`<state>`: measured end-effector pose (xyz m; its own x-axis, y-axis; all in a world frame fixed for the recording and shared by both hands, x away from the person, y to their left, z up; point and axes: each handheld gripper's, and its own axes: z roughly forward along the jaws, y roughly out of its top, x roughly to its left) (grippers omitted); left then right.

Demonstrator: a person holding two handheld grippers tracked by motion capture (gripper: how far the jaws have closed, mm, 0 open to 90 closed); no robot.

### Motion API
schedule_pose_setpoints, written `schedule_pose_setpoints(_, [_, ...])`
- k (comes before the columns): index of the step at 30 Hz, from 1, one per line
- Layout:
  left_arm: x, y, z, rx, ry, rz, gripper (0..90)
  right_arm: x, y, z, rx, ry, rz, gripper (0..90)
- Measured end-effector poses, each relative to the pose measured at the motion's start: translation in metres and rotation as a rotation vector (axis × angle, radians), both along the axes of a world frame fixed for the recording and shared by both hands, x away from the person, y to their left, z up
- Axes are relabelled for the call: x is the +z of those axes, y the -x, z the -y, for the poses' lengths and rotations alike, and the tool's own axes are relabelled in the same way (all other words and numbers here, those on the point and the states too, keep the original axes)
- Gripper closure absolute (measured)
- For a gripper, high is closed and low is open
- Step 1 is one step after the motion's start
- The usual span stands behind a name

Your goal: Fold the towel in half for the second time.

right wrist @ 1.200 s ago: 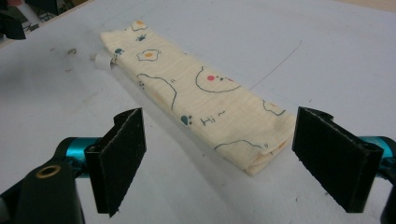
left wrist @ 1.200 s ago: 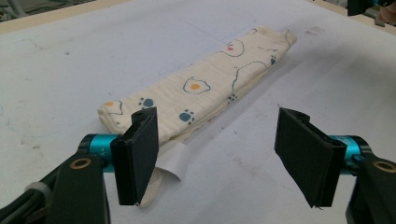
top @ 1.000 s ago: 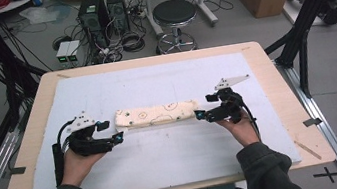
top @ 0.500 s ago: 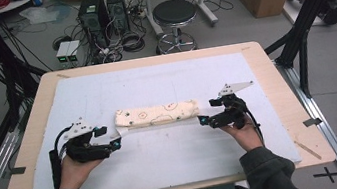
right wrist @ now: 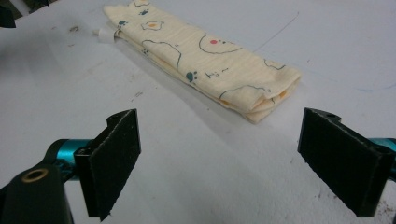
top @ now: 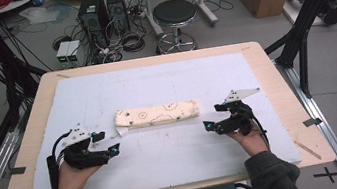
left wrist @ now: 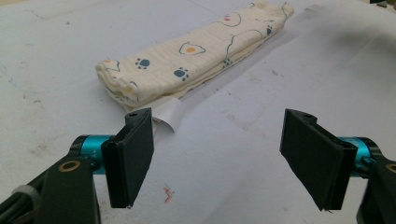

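Folded cloth lies free, both grippers clear of it

Cloth (top: 156, 115), cream with paw prints and egg shapes, lies folded into one long strip near the middle of the desk (top: 262, 60), lengthwise between its left and right edges, on the pale mat (top: 154, 81). A small white tag (left wrist: 167, 113) sticks out at its left end. The left gripper (top: 105, 143) sits near that end, jaws wide apart and empty; the right gripper (top: 207, 125) is just off the right end, likewise spread and holding nothing. The folding looks finished or paused between folds. Any further fold would call for each gripper to close in on its own end and pinch all layers. Count: one cloth, one tag, two grippers.
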<state>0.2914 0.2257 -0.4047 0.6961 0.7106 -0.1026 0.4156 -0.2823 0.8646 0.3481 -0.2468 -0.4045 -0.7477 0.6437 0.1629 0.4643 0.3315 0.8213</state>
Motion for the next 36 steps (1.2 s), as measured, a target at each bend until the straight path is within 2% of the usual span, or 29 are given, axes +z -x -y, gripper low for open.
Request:
schedule_pose_setpoints(4, [-0.001, 0.004, -0.001, 0.001, -0.008, 0.007, 26.4, -0.001, 0.005, 0.004, -0.003, -0.007, -0.004, 12.4])
schedule_pose_setpoints(9, [-0.003, 0.01, -0.004, 0.001, -0.014, 0.011, 26.5, -0.002, 0.01, 0.007, -0.001, 0.002, 0.017, 12.4])
schedule_pose_setpoints(17, [-0.004, 0.019, -0.008, 0.008, -0.015, 0.024, 26.4, -0.005, 0.021, 0.013, -0.002, 0.012, 0.013, 12.4])
schedule_pose_setpoints(22, [-0.005, 0.025, -0.012, 0.009, -0.031, 0.027, 26.4, -0.007, 0.025, 0.02, -0.009, 0.008, 0.014, 12.4])
schedule_pose_setpoints(25, [-0.006, 0.028, -0.013, 0.012, -0.024, 0.026, 26.4, -0.007, 0.029, 0.023, -0.014, 0.01, 0.015, 12.4])
schedule_pose_setpoints(36, [-0.01, 0.036, -0.017, 0.027, -0.06, 0.024, 26.3, -0.008, 0.042, 0.034, -0.029, 0.013, 0.028, 12.4])
